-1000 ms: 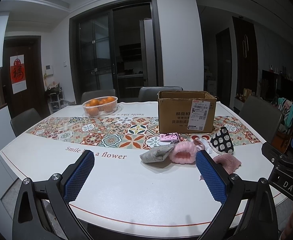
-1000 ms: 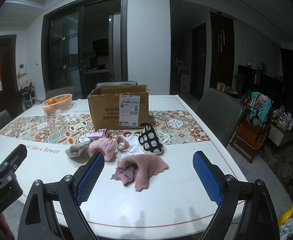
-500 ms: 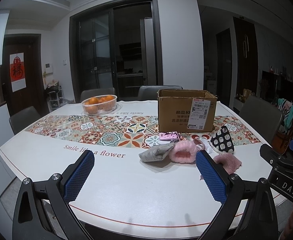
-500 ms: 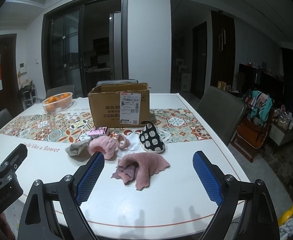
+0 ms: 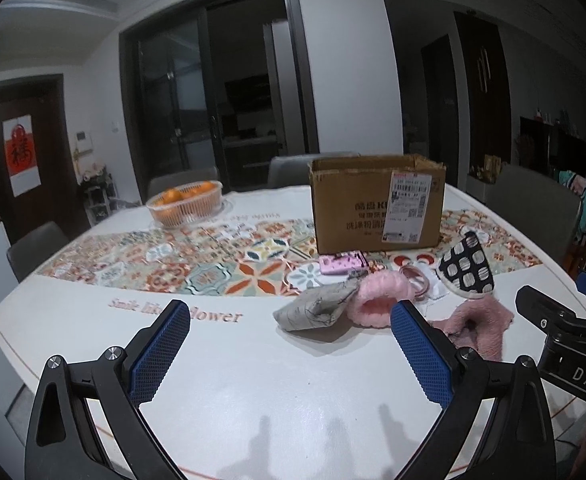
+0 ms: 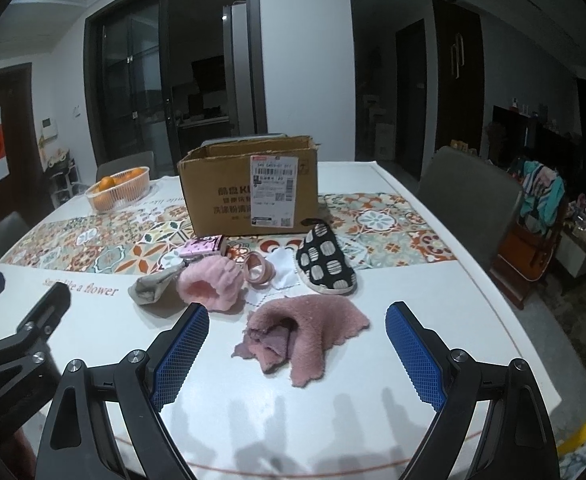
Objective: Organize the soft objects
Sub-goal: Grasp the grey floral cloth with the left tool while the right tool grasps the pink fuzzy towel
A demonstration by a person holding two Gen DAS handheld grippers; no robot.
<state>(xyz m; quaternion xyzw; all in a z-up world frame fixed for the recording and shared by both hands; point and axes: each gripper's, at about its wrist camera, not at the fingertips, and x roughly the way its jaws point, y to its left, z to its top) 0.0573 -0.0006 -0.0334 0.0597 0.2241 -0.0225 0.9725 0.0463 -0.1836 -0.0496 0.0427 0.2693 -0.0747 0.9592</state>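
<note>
Soft items lie in a cluster on the white table [image 6: 333, 400]: a crumpled mauve cloth [image 6: 305, 334], a fluffy pink band [image 6: 211, 286], a grey pouch [image 6: 151, 290], a black-and-white patterned slipper [image 6: 327, 262], a white cloth [image 6: 281, 260], a pink tape roll [image 6: 259, 270] and a small pink packet [image 6: 203, 246]. An open cardboard box [image 6: 249, 188] stands behind them. My right gripper [image 6: 297, 346] is open, just before the mauve cloth. My left gripper [image 5: 293, 346] is open and empty, left of the grey pouch [image 5: 313, 310] and the pink band [image 5: 377, 300].
A basket of oranges [image 5: 185, 202] stands at the far left of the patterned table runner [image 5: 197, 264]. Grey chairs [image 6: 469, 200] surround the table. The table's front edge is close below both grippers. A cluttered rack [image 6: 541, 216] stands to the right.
Both grippers have moved slightly forward toward the cluster and the view tilted a little. Both stay open and empty. No object has moved.
</note>
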